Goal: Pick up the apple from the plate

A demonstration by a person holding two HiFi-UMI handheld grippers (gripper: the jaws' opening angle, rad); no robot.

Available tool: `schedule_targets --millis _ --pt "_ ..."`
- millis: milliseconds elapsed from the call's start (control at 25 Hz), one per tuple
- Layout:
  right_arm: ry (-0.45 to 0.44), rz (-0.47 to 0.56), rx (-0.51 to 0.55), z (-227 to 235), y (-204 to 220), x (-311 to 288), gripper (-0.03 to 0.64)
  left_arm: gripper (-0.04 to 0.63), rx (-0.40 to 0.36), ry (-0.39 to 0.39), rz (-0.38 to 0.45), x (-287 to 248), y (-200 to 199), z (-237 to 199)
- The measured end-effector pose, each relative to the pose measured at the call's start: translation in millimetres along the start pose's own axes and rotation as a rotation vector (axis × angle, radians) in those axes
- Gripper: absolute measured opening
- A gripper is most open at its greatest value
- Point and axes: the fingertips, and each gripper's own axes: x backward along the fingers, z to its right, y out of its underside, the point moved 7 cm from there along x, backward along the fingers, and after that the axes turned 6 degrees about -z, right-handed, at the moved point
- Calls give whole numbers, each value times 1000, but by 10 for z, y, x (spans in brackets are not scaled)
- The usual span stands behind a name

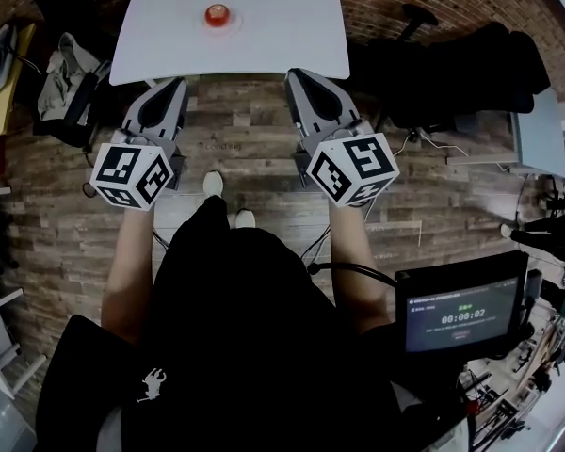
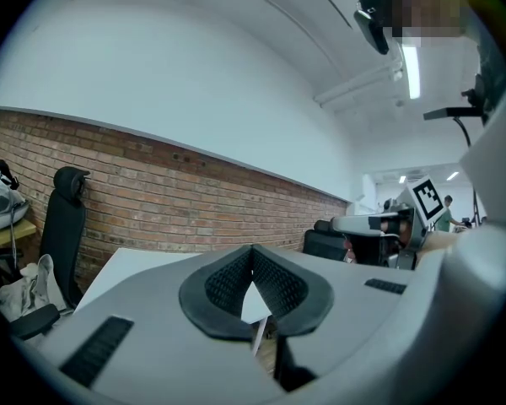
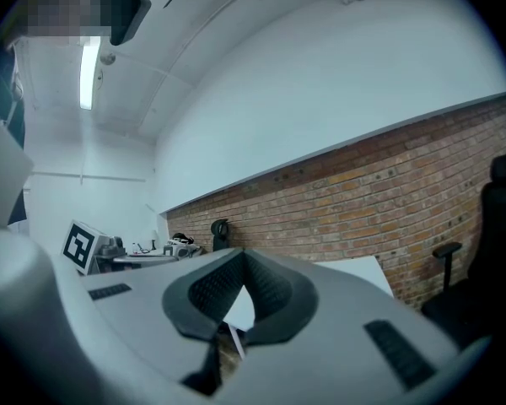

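The pick-up has not begun; this looks like the approach stage. The apple [image 1: 217, 13] sits on its small plate [image 1: 233, 24] on the white tabletop [image 1: 292, 36], well apart from both tools. The left tool [image 1: 176, 83] and the right tool [image 1: 295, 73] hover level over the wooden floor [image 1: 235, 139], just short of the tabletop's near edge. Each has its jaws pressed together with nothing between them. The next move likely calls for one tool to reach forward, spread its jaws and straddle the apple
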Motion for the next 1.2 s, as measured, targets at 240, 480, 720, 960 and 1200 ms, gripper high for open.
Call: schedule_targets --millis 240,480,720,960,1200 --pt "15 2 3 15 -13 -25 3 6 -6 15 2 -71 -8 -40" --pt "24 7 22 12 -95 -121 3 6 -3 35 20 -170 -75 -156" --pt "35 -3 4 331 -97 -689 5 6 11 80 6 -711 -129 -592" --pt "47 -10 0 448 -198 -1372 5 6 -30 160 -49 -1178 -234 -1097" --pt "60 -7 -33 612 -334 -1993 3 6 -58 162 -69 -1674 -375 -1704"
